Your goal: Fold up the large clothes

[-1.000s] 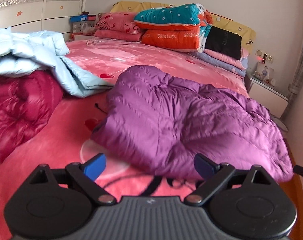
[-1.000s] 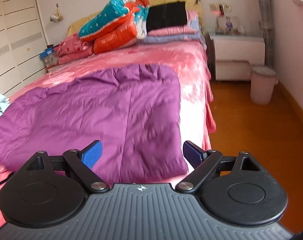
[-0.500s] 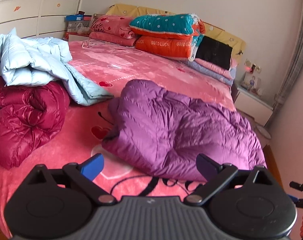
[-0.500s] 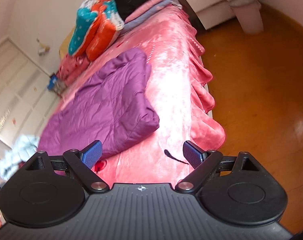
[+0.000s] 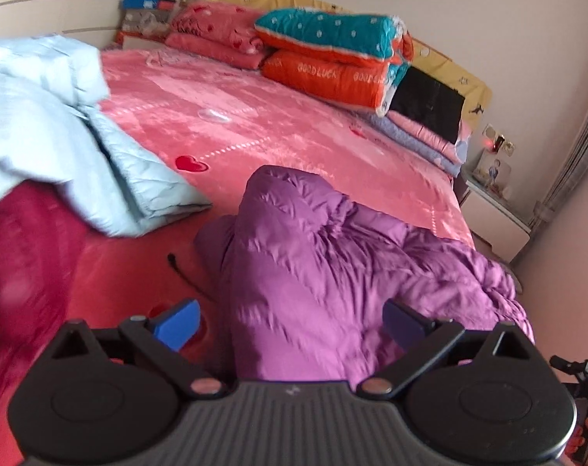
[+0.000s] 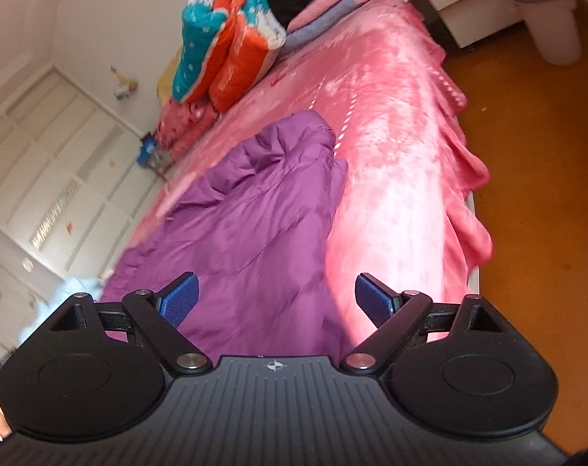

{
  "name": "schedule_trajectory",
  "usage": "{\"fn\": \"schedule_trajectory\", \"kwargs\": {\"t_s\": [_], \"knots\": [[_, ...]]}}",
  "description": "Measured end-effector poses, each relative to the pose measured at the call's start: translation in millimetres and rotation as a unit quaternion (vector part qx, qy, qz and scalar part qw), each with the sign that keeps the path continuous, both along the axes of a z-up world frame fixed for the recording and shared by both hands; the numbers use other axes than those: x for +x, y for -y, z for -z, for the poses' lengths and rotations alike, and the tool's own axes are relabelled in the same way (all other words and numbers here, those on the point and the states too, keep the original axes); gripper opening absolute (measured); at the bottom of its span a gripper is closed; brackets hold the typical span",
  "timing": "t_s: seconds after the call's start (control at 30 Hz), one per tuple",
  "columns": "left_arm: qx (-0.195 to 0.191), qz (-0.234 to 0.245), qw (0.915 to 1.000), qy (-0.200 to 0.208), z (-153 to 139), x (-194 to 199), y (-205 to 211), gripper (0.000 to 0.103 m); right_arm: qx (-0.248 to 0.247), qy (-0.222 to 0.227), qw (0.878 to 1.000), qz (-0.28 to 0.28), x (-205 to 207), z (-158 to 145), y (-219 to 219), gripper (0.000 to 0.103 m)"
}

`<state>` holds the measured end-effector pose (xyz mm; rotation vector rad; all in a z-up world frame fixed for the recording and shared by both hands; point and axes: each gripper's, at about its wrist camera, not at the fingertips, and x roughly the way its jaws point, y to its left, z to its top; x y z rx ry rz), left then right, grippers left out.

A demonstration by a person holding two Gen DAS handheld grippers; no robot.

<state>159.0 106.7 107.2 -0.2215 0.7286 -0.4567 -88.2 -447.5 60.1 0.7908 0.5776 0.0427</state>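
We hover our left hand-held gripper [image 5: 290, 324] and right hand-held gripper [image 6: 275, 303], both spread wide and empty, over a puffy purple quilted down coat [image 5: 333, 272] bunched on the pink plush bed [image 5: 278, 128]; folding seems, through the blur, barely started.
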Motion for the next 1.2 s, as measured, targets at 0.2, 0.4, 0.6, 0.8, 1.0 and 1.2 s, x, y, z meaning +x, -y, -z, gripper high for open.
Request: {"fn": "schedule_trajectory", "kwargs": {"t_s": [0.2,0.4,0.6,0.8,1.0,1.2], "knots": [[-0.019,0.007,0.9991,-0.037,22.7,59.3,8.2,0.099,0.000,-0.036,0.999,-0.025,58.7,32.6,0.6,0.103],[-0.030,0.029,0.9935,-0.106,49.4,102.5,18.3,0.099,0.029,-0.042,0.998,-0.028,73.2,41.1,-3.6,0.103],[-0.022,0.055,0.9830,-0.174,72.0,129.6,25.4,0.103,0.089,-0.030,0.994,-0.057,92.3,28.0,-3.1,0.103],[-0.019,0.090,0.9759,-0.198,84.2,147.6,33.3,0.103,0.063,-0.084,0.991,-0.088,131.7,29.9,-11.3,0.103],[-0.046,0.100,0.9729,-0.204,100.0,151.5,36.0,0.103,0.104,-0.099,0.984,-0.103,141.0,32.3,-5.4,0.103],[-0.065,0.099,0.9762,-0.182,103.2,136.6,40.1,0.103,0.158,-0.102,0.978,-0.093,151.1,33.9,-16.7,0.103]]}}
